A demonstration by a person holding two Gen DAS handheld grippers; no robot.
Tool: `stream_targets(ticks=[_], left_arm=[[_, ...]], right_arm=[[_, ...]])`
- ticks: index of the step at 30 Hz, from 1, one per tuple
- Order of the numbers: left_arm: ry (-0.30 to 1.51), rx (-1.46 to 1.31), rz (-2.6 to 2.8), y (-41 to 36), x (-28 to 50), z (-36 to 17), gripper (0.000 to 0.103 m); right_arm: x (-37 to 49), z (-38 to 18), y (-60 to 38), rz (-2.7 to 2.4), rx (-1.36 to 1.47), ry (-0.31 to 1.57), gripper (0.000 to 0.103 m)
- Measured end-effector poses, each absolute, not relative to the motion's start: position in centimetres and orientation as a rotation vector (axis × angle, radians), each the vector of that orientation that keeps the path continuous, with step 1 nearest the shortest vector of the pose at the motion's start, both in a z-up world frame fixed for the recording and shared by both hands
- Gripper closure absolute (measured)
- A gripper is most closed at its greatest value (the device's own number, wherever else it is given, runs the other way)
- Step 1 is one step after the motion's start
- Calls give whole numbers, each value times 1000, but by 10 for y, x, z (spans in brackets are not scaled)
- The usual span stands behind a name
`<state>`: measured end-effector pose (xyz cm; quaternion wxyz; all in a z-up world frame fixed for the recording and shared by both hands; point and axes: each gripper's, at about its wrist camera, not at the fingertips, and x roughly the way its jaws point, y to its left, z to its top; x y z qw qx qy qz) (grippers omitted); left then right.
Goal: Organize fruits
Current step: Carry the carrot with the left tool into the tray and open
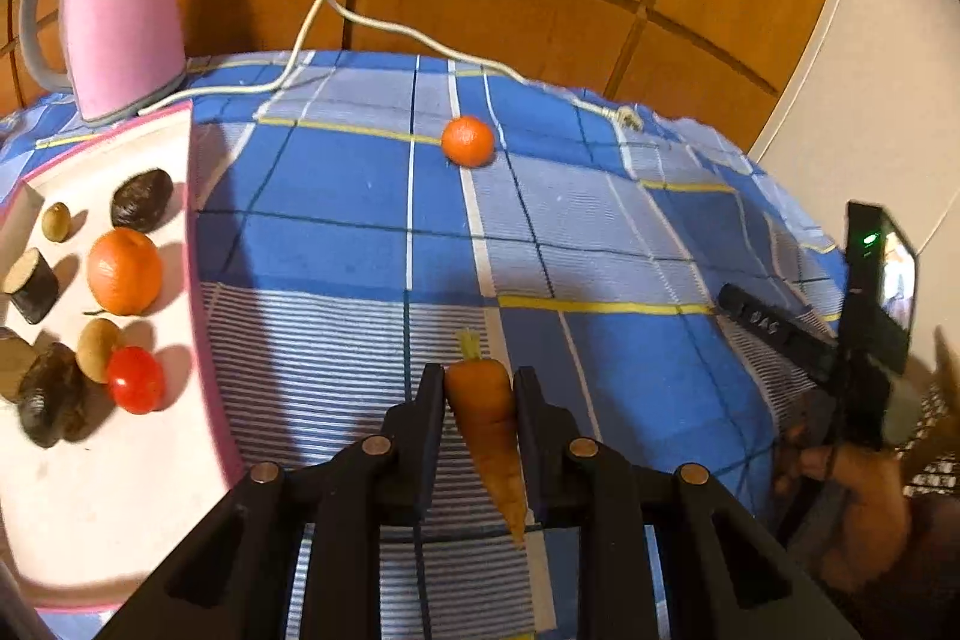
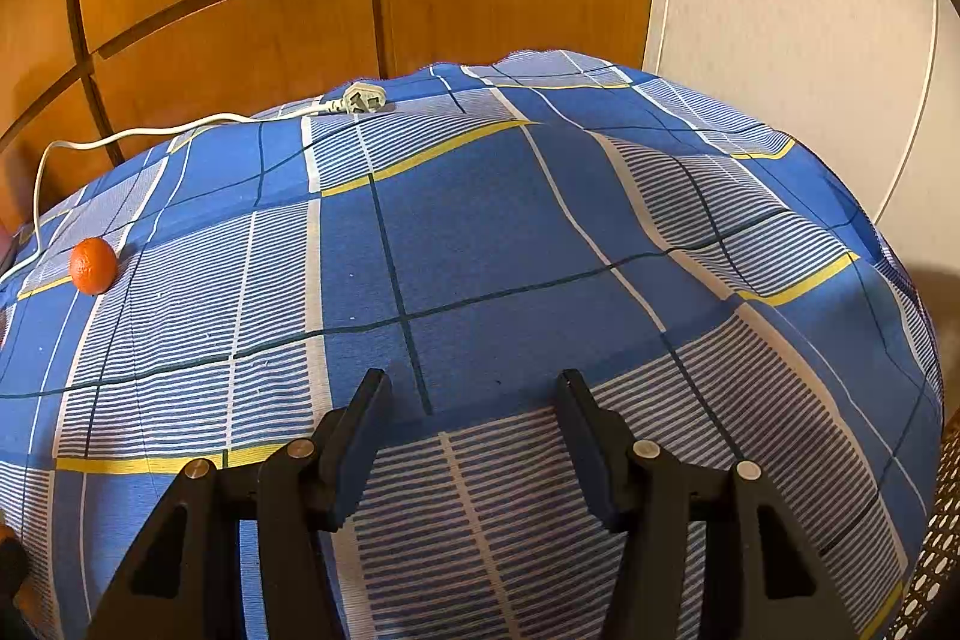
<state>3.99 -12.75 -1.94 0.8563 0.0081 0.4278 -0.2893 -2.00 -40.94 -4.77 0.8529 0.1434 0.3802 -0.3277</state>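
Note:
My left gripper [image 1: 478,377] is shut on an orange carrot [image 1: 487,418], held above the blue checked cloth with its green stub pointing away. A white tray with a pink rim [image 1: 193,244] lies to the left; on it sit an orange [image 1: 125,270], a red tomato [image 1: 136,379], small brownish fruits and dark lumps. A small mandarin [image 1: 468,141] [image 2: 92,266] rests alone on the cloth farther back. My right gripper [image 2: 471,382] stands open above bare cloth with nothing between its fingers; in the left wrist view it shows at the right edge [image 1: 780,328], held by a hand.
A pink kettle [image 1: 117,10] stands at the tray's far corner. Its white cord [image 1: 384,25] runs along the table's back edge to a plug [image 2: 362,100]. Wooden panels rise behind the table, a pale wall to the right. A woven chair edge [image 2: 942,538] shows at the lower right.

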Motion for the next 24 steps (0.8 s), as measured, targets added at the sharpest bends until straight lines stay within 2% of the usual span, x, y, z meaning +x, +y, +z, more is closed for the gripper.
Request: stream_targets(ticks=[11,24], left_arm=[[842,-50,-582,-88,29,9,80],[825,-218,-315,19,42,13,80]], right_arm=[[-19,-47,-408,-691,295,807,45],[-19,-47,-408,-692,290,812,46]])
